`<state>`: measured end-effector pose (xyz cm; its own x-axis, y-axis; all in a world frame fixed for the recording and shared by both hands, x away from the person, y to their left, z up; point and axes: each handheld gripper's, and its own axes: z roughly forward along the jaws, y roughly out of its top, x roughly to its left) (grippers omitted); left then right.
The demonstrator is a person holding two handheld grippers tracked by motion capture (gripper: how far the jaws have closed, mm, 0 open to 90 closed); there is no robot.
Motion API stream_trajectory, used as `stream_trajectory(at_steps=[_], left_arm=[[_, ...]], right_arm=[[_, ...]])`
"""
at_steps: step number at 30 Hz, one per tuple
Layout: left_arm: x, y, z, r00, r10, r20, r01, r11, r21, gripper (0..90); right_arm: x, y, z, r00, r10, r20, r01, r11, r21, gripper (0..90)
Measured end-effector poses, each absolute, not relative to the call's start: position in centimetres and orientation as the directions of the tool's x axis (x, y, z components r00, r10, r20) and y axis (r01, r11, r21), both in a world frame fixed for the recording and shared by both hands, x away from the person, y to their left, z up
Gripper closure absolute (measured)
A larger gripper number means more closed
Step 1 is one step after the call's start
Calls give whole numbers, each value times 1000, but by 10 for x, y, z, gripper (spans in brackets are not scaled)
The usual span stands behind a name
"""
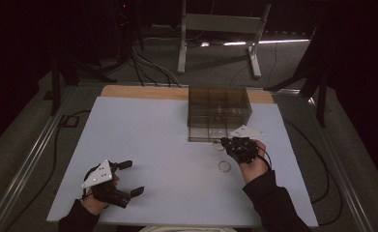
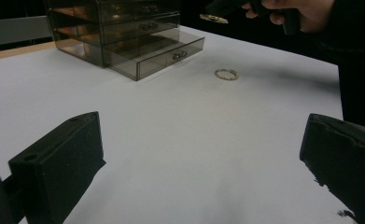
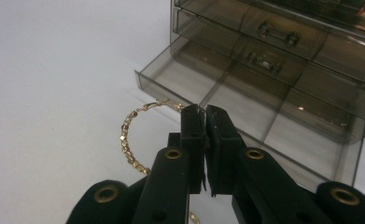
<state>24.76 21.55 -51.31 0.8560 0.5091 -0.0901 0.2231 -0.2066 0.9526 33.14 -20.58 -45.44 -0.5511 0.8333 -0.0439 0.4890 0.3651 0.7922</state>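
A gold beaded bracelet hangs from my right gripper, whose jaws are shut on its upper edge. It is held just in front of the open bottom drawer of a smoky clear drawer box. In the high view my right gripper is at the drawer's front edge. A second gold bracelet lies flat on the white table, a little nearer to me. My left gripper rests open at the front left with nothing between its fingers; its own view shows the lying bracelet far ahead.
The drawer box has several drawers with small handles; the open drawer is split into compartments. A strip of bare wood runs along the table's far edge. Cables and a table frame lie on the floor beyond.
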Motion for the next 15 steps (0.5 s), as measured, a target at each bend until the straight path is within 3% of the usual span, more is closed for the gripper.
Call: stream_trajectory(at_steps=[15], left_arm=[[248, 216, -513, 851, 516, -95, 230, -203, 952, 5]], right_arm=[[362, -183, -442, -562, 826, -47, 481, 373, 793, 867]])
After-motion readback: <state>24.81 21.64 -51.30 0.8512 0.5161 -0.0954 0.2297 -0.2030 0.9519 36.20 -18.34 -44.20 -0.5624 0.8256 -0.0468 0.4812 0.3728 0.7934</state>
